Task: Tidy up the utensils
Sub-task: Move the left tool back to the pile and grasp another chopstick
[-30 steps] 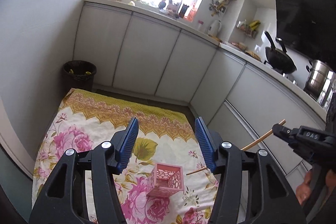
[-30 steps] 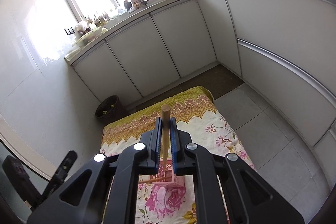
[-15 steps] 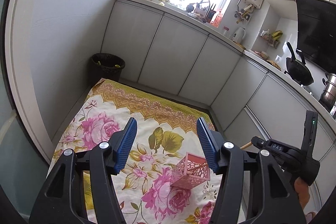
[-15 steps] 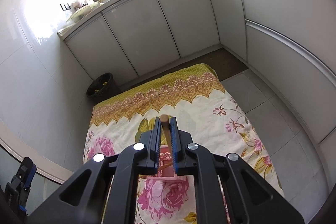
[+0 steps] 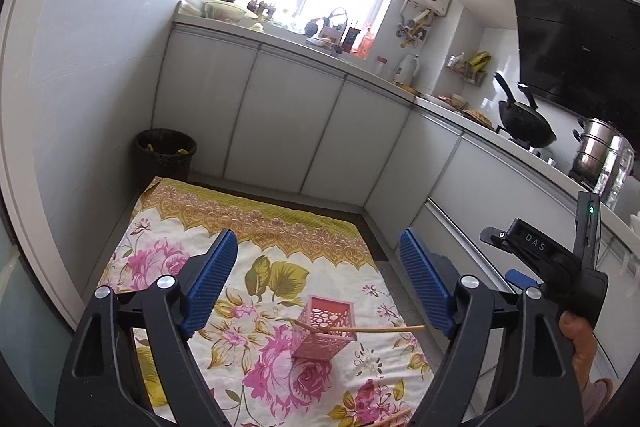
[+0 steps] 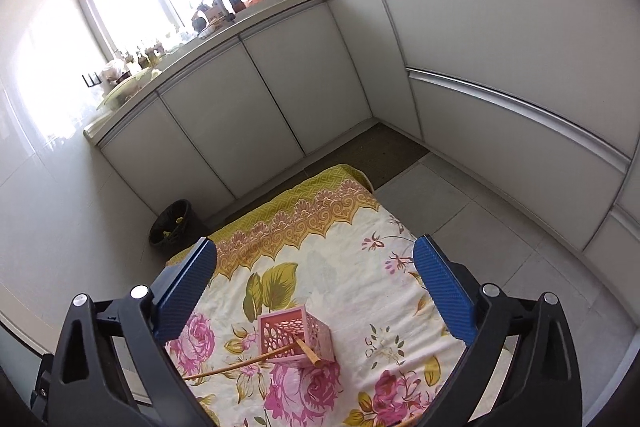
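Note:
A pink perforated basket (image 5: 324,331) (image 6: 296,335) stands on the floral cloth (image 5: 168,267). Two wooden chopsticks lean in it: in the left wrist view one chopstick (image 5: 380,329) sticks out to the right. In the right wrist view a long chopstick (image 6: 240,363) slants out to the lower left, with a short end beside it. My left gripper (image 5: 318,247) hovers above the basket, its jaws opening, nothing between them. My right gripper (image 6: 316,251) is also above it, jaws opening wide and empty. Another chopstick (image 5: 392,417) lies on the cloth at the near edge.
A black waste bin (image 5: 166,155) stands at the cloth's far left corner against white cabinets (image 5: 288,131). Grey floor tiles (image 6: 480,227) run along the cloth's right side. A hand (image 5: 576,335) holds the right gripper's handle at the right of the left wrist view.
The right gripper opened and let go of the chopstick, which now leans in the pink basket. The left gripper's jaws spread wider and its view shifted across the cloth.

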Available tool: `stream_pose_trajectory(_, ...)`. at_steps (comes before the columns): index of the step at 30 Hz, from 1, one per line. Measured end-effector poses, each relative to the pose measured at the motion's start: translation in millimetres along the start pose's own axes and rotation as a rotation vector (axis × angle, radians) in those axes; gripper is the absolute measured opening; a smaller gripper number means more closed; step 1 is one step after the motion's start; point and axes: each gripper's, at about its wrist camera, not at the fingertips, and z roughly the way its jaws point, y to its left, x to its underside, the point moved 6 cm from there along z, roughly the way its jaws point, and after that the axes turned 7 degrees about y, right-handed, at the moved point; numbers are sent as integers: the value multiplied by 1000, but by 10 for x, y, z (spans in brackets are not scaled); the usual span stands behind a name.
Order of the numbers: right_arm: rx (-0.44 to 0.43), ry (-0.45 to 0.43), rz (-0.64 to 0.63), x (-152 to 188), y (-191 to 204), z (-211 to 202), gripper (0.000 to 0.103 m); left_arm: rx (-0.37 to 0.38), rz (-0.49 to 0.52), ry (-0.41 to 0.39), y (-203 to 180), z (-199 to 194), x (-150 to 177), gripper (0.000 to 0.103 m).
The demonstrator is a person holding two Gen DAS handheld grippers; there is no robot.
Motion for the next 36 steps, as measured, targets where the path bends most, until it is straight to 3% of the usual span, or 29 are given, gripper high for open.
stream_pose_trajectory(5, 22, 80, 158, 270, -723, -196, 96, 112, 129, 94, -468, 86, 148, 88)
stream_pose_trajectory(10, 76, 147, 238, 1092, -1585, -306, 96, 189, 270, 231, -924, 319, 498, 92)
stream_pose_trajectory(14, 121, 103, 255, 1723, -2039, -459, 96, 232, 395, 343, -1267, 527, 861, 93)
stream_pose_trajectory(15, 146, 114, 259, 1784, -2098, -465, 96, 244, 428, 378, -1346, 586, 950, 93)
stream_pose_trajectory(16, 106, 106, 275, 1752, -2104, -486, 96, 254, 463, 414, -1424, 647, 1046, 93)
stream_pose_trajectory(19, 119, 22, 260, 1674, -2163, -600, 96, 259, 585, 550, -1628, 860, 1417, 93)
stream_pose_trajectory(22, 90, 95, 331, 1728, -2260, -481, 96, 208, 727, 660, -1744, 1125, 1779, 93)
stream_pose_trajectory(26, 81, 84, 408, 1729, -2389, -489, 96, 171, 833, 845, -1753, 1503, 2199, 93)
stream_pose_trajectory(28, 76, 96, 440, 1741, -2442, -475, 96, 147, 887, 910, -1731, 1658, 2381, 89)
stream_pose_trajectory(29, 73, 101, 455, 1747, -2463, -462, 96, 147, 913, 949, -1739, 1741, 2480, 79)
stream_pose_trajectory(30, 68, 108, 470, 1754, -2486, -448, 96, 149, 933, 994, -1734, 1821, 2581, 62)
stream_pose_trajectory(32, 61, 125, 493, 1771, -2519, -415, 96, 141, 963, 1096, -1712, 1978, 2788, 42)
stream_pose_trajectory(36, 51, 153, 497, 1789, -2519, -357, 96, 99, 983, 1214, -1646, 2229, 3028, 39)
